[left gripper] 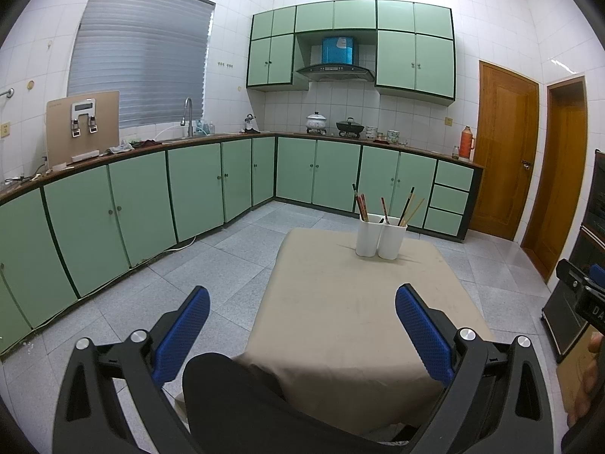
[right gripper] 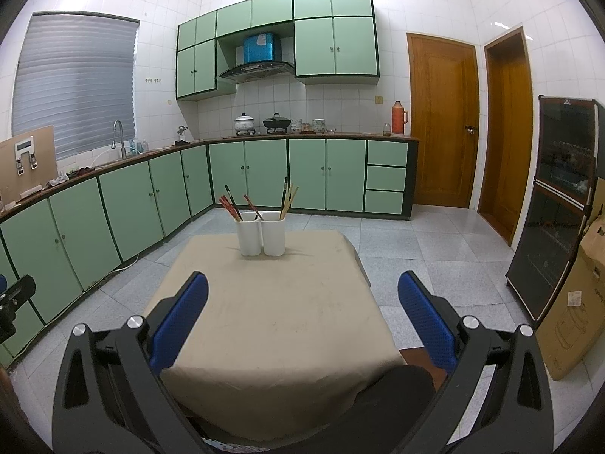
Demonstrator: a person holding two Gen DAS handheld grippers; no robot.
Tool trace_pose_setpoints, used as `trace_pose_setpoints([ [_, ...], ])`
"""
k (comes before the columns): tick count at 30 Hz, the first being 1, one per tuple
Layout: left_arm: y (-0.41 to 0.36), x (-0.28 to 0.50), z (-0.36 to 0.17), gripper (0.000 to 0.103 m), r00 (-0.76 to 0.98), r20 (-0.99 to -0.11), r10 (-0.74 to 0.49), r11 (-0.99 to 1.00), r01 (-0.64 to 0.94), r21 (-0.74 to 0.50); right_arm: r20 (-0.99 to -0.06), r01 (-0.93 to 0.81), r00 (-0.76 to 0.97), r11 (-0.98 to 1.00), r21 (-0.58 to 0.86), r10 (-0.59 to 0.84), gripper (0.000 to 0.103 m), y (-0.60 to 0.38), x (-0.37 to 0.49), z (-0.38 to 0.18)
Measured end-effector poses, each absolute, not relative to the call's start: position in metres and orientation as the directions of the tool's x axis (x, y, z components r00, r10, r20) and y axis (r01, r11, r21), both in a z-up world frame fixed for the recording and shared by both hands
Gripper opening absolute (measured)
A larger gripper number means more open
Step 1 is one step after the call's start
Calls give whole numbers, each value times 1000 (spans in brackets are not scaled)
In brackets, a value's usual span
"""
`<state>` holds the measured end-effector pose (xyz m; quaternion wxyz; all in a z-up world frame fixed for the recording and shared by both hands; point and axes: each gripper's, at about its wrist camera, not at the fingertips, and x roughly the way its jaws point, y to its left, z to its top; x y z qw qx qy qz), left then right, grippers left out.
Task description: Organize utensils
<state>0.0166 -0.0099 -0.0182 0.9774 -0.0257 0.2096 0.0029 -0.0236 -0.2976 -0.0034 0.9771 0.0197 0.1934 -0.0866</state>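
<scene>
**Both grippers idle, chopsticks standing in 2 white holders**

Left gripper: jaws spread wide, nothing between the blue pads. Held back at the near edge of the table, above a dark-clothed knee, aimed down the tabletop toward the holders. Likely a ready stance, well apart from the work.

Table: covered with a beige cloth, bare except at the far end. No loose utensils visible on the cloth.

Left holder: white, upright, touching its neighbour. Contains reddish chopsticks and at least 1 dark stick, all leaning outward against the rim.

Right holder: same make, upright. Contains pale wooden chopsticks with 1 dark stick among them. Colours mixed across both holders, so sorting by kind judged as the probable remaining work; not certain.

Right gripper: jaws likewise spread wide, empty, held back at the near edge facing the holders. Either tool placed to reach forward without crossing the other.

Exact count of sticks: cannot tell.
</scene>
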Motion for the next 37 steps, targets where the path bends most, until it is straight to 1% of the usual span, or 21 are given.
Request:
trace_pose_setpoints([
  [37, -10, 16, -18, 97, 912, -410, 2, 999, -23, -46, -381, 177, 910, 984, 7, -161, 97, -297, -23, -8],
])
